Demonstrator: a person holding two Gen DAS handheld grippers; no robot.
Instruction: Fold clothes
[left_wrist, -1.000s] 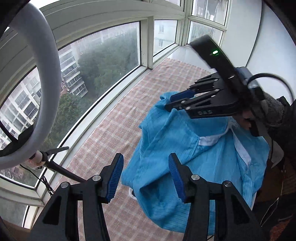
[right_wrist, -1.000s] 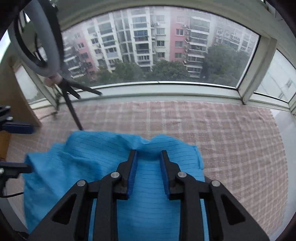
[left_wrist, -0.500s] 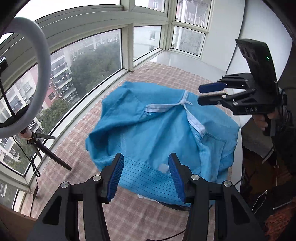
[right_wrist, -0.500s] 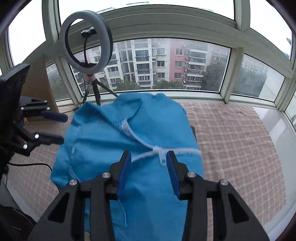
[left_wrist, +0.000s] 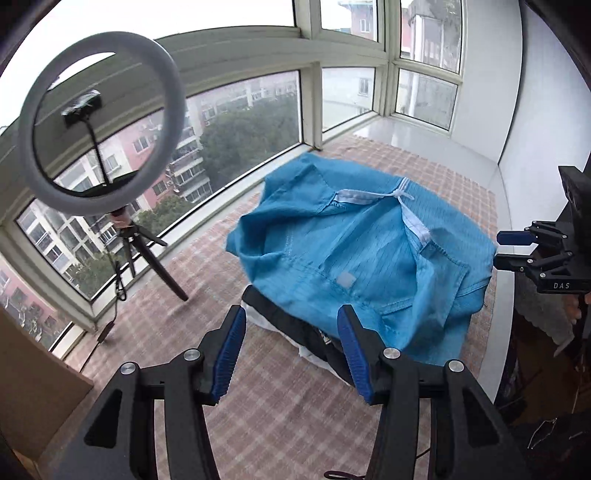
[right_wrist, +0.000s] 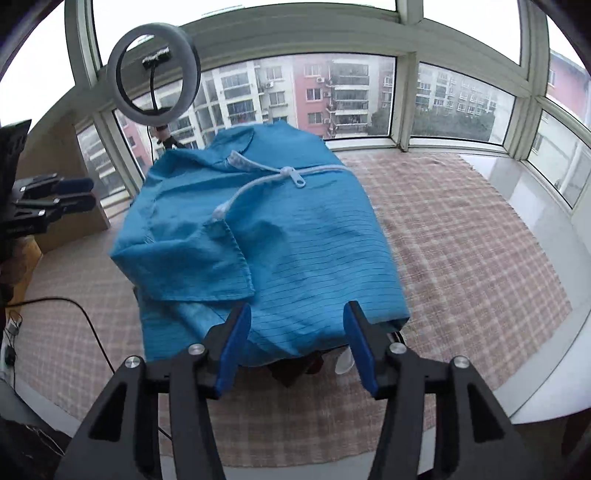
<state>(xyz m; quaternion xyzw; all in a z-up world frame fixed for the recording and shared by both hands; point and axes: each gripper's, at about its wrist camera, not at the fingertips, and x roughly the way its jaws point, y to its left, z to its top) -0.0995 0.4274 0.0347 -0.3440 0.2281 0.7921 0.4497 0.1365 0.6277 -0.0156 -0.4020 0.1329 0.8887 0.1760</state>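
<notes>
Both fingers of my left gripper (left_wrist: 291, 354) stand apart with nothing between them; the jaws have just been opening a little more, and they hang above the checked cloth (left_wrist: 280, 413) just short of the near edge of the blue garment (left_wrist: 354, 254). From this left wrist view I see the garment lying in a rumpled heap on the cloth, its white zipper (left_wrist: 402, 201) across the top, draped over darker clothes (left_wrist: 295, 328) that poke out below its near hem. At the right edge my right gripper (left_wrist: 508, 249) is held just beside the garment's side, apart from it. A ring light (left_wrist: 173, 122) on a small tripod stands at the left by the window.

From the right wrist view, my right gripper (right_wrist: 297, 341) also has its jaws spread, just having been opening, and empty. The pads frame the garment's (right_wrist: 303, 240) near hem from above without pressing it. A folded sleeve (right_wrist: 188, 251) lies across its left half. My left gripper (right_wrist: 79, 194) shows at the far left, clear of the fabric.
</notes>
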